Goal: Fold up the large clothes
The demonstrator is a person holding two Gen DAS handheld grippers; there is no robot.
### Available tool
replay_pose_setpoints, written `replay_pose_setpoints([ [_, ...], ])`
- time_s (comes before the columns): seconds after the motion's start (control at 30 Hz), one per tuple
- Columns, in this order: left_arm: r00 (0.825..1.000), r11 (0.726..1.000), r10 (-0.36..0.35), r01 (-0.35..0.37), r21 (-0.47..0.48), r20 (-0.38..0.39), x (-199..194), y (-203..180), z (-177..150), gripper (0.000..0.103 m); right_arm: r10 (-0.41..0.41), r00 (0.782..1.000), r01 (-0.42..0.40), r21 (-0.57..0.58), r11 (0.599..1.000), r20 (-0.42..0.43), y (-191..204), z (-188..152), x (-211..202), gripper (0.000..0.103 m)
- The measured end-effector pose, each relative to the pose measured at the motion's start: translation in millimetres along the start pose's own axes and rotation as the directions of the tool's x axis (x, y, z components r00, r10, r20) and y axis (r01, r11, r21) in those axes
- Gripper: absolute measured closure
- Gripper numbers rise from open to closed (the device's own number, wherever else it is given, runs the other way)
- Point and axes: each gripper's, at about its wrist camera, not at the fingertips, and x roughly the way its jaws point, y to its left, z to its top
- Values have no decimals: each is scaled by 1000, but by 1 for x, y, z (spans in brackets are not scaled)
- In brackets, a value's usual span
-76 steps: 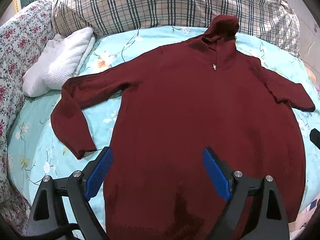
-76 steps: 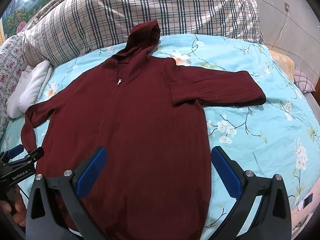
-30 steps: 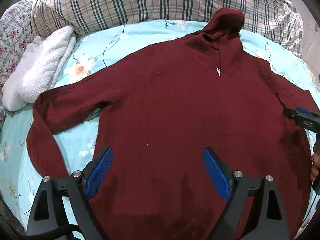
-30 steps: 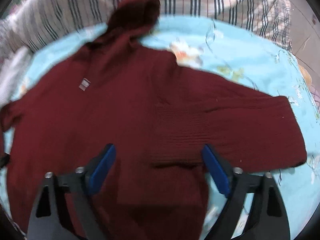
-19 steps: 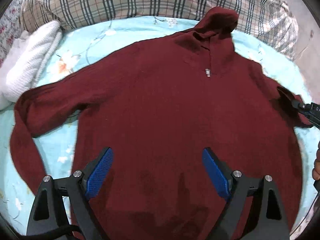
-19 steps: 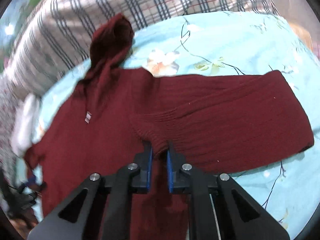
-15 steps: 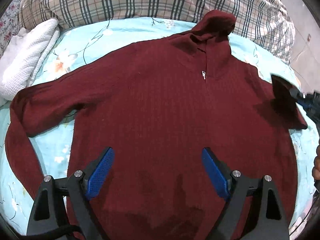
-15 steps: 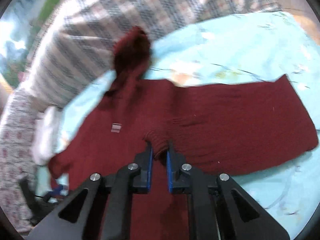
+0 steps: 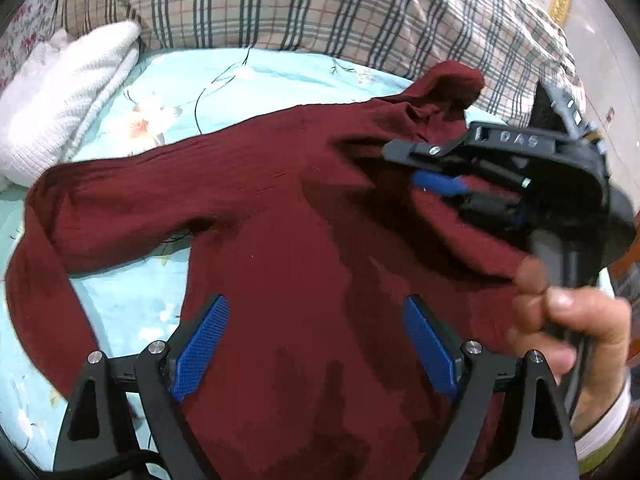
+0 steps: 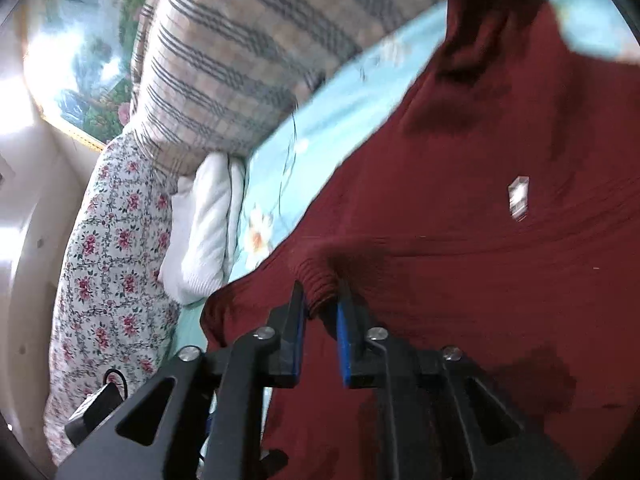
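Our right tool [image 10: 320,312], jaws easing apart around the cuff [image 10: 316,276], carries one sleeve over the sweater [image 9: 280,240]; left tool [image 9: 316,344] gapes empty; most folding remains.

- In my left wrist view, the sweater [image 9: 288,248] lies spread on the bedsheet [image 9: 132,304], filling the centre.
- The plaid quilt [image 9: 320,4] sits behind it, across the top.
- The folded towel [image 9: 60,92] lies upper left, beside one sleeve [image 9: 120,208].
- My right gripper [image 9: 440,184] sits over the sweater, right of centre.
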Motion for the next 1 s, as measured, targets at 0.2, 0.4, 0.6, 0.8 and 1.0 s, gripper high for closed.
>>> replay_pose_setpoints([
  [0.2,994,993,-94,91,-79,-46,52,1,23,14,28,998,-30,49,998,49,-14,-1,-39,69],
  [0.4,998,999,-13,10,-46,-59,102,-22,43,37,-60,974,48,58,997,218,-37,-18,-141,55],
  [0.6,999,999,3,-2,-35,32,92,-23,59,94,-266,903,241,114,964,338,-73,-42,-231,53],
  [0.8,990,994,105,-102,-39,92,82,5,71,94,-456,834,401,228,888,310,-117,-29,-264,53],
  [1.0,984,984,160,-153,-90,81,89,28,69,94,-472,863,437,201,877,182,-146,7,-220,48],
])
